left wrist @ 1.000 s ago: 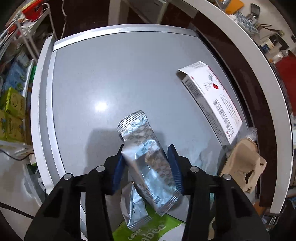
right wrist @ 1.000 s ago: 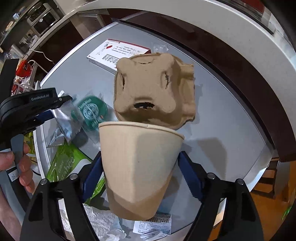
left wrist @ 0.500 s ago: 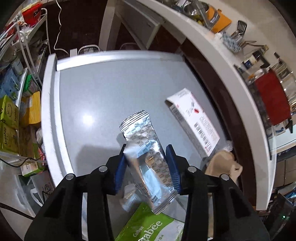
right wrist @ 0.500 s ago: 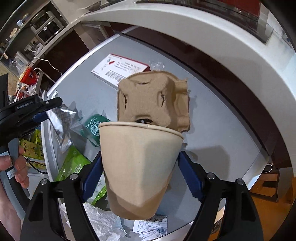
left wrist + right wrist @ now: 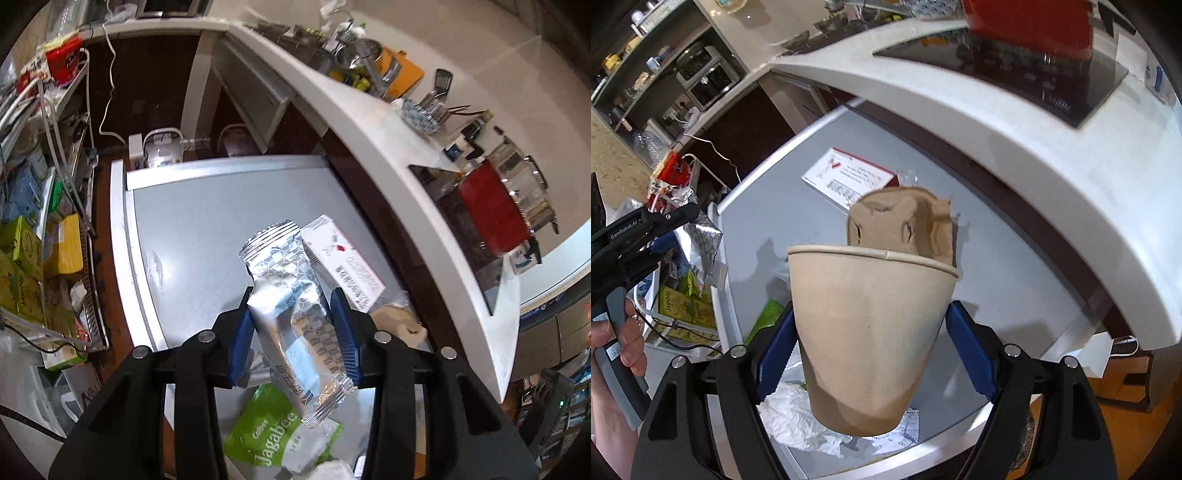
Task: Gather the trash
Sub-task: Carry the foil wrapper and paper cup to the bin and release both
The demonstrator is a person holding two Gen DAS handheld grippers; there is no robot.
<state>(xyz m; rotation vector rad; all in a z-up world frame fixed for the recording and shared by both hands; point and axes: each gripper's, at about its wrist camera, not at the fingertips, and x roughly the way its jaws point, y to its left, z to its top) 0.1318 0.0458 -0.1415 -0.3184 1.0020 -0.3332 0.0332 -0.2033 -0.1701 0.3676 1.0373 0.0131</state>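
Grey surface (image 5: 192, 229) carries white printed carton (image 5: 343, 258), moulded-pulp cup carrier (image 5: 905, 225), green Jagabee bag (image 5: 273, 435), crumpled white paper (image 5: 798, 417); right tool (image 5: 871, 347) clamped on tan paper cup (image 5: 868, 332), held above the surface; left tool (image 5: 291, 328) clamped on silver snack wrapper (image 5: 291, 302), also lifted clear.

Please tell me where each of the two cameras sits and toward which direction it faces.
Left wrist: behind the left gripper, looking down at the grey table; gripper holds a silver foil wrapper.
Right wrist: behind the right gripper, facing the table; holds a beige paper cup; person's left hand shows.
Shared: white printed carton, brown pulp tray.
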